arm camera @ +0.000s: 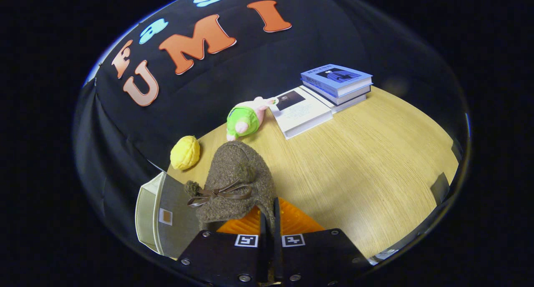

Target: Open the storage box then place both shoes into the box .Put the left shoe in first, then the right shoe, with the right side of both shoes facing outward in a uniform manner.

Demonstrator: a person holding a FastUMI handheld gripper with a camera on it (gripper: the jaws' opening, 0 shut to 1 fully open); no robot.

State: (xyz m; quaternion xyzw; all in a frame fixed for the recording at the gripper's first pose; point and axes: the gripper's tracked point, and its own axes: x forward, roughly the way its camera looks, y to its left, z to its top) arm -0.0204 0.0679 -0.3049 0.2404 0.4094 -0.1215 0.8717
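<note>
A brown woolly shoe (235, 182) with a thin brown bow hangs just ahead of my gripper (269, 214), toe pointing away from me. The gripper is shut on the shoe's rim, and both fingers press on its edge. The shoe's heel end is hidden behind the fingers. To the left of the shoe and partly behind it stands the storage box (149, 212), with cream walls and a grey face that carries a small label patch. I cannot tell from here whether the box is open.
The wooden table (367, 162) stretches ahead and to the right. Beyond the shoe lie a yellow knitted toy (185, 152) and a green and pink plush toy (244, 119). Further back are a white book (302, 111) and a stack of blue-covered books (337, 81).
</note>
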